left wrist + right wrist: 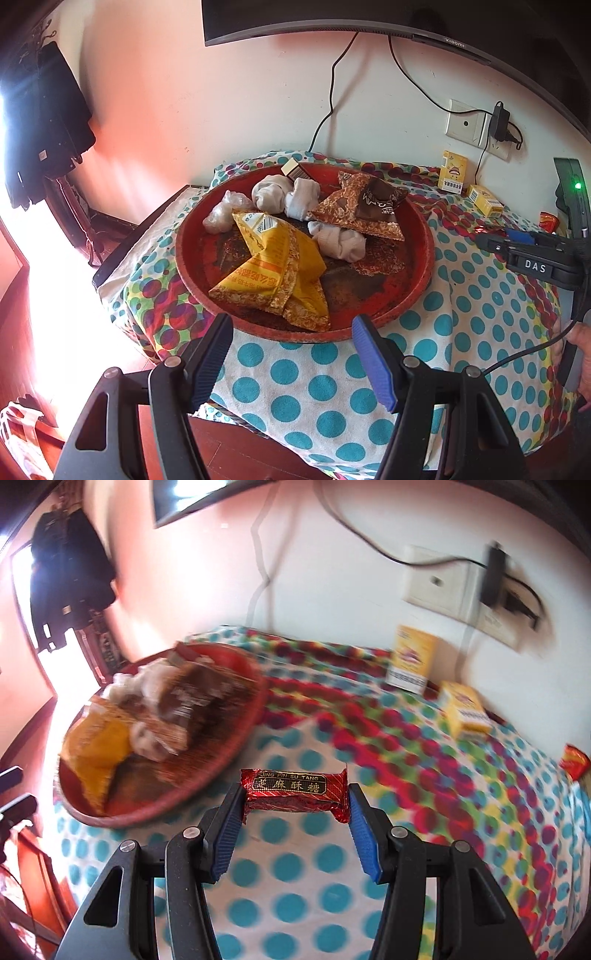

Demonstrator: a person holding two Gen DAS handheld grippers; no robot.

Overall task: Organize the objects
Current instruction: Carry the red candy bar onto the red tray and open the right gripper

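The right gripper (295, 805) clamps a red sesame candy bar (295, 790) by its ends, above polka-dot cloth (295, 867) beside the red tray's (243, 716) rim. The left gripper (291, 332) gapes empty near the tray's (421, 266) near edge.

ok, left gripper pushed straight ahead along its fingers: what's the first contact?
Most likely the near rim of the red tray, then the yellow snack packet lying just inside it. The left gripper is open with only polka-dot tablecloth below; depth is hard to judge through the fisheye.
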